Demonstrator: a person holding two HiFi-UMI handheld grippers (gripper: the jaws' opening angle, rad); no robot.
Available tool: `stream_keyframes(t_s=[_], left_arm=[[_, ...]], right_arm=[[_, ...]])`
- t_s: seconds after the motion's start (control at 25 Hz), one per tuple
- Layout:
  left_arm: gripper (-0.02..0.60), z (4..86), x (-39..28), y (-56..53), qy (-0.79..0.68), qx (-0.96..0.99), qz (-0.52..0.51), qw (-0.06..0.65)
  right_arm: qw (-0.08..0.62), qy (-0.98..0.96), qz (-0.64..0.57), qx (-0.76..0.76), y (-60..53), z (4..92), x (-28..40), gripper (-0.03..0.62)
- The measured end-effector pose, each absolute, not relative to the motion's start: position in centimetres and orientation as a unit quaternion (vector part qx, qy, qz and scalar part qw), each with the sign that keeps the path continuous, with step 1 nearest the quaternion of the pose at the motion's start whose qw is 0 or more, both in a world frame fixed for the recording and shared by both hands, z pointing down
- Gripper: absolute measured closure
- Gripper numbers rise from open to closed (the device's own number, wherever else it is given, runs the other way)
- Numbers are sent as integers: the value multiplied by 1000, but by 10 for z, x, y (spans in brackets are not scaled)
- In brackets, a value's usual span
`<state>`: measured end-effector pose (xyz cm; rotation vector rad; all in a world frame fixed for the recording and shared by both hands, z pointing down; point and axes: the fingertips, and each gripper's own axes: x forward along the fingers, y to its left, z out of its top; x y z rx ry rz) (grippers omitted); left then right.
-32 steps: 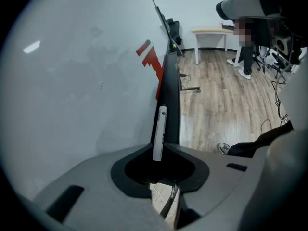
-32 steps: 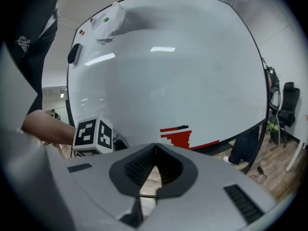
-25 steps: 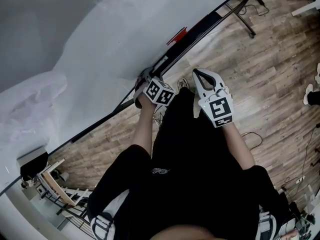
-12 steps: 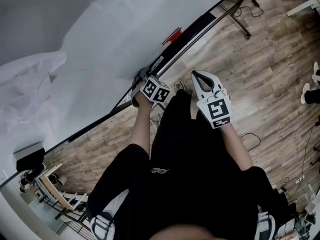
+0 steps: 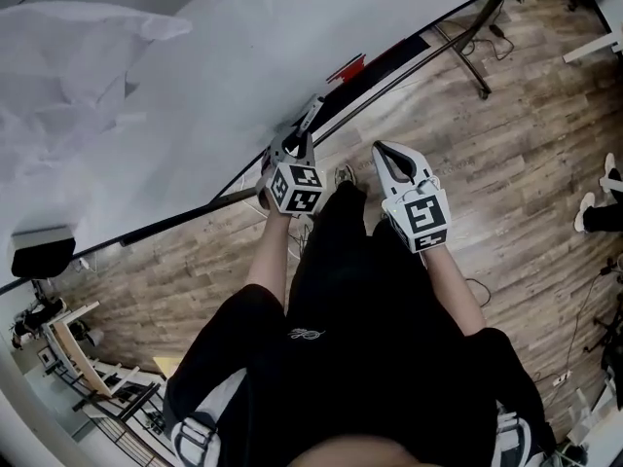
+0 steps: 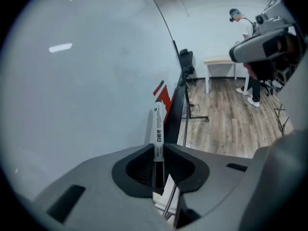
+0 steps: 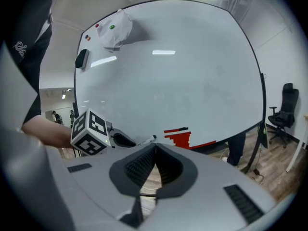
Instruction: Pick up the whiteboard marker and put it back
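Now left gripper sits higher off the whiteboard's bottom-edge tray than a second ago, jaws clamped on the whiteboard marker. Pick-up looks done; putting it back is pending. Right gripper: jaws together, empty, alongside.

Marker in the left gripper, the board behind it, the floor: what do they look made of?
Marker: likely plastic, smooth white barrel with black print, darker lower end.
Whiteboard: glossy coated panel, ceiling lights reflect in it; core unclear.
Floor: wood-look planks with visible grain; real wood or laminate, cannot tell.
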<state>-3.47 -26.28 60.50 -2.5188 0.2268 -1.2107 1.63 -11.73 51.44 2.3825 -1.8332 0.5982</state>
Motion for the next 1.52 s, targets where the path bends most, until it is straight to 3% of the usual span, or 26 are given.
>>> stream_keyframes(t_s=[0.48, 0.76, 0.88, 1.0, 1.2, 1.52], left_arm=[[515, 497, -86, -202, 201, -953, -218, 64], [515, 451, -120, -164, 180, -978, -108, 17], [515, 442, -125, -147, 149, -984, -89, 34], [515, 431, -124, -131, 115, -991, -59, 30], [515, 424, -125, -119, 72, -997, -35, 14], [515, 422, -131, -105, 0, -1000, -16, 8]], right_arm=[[28, -689, 128, 713, -121, 457, -46, 591], [-57, -725, 116, 677, -107, 418, -75, 589], [-66, -741, 119, 657, -107, 411, -88, 587], [-72, -751, 132, 643, -108, 409, -100, 484], [-101, -743, 146, 646, -112, 403, -109, 480], [-73, -714, 144, 682, -112, 405, -122, 480]])
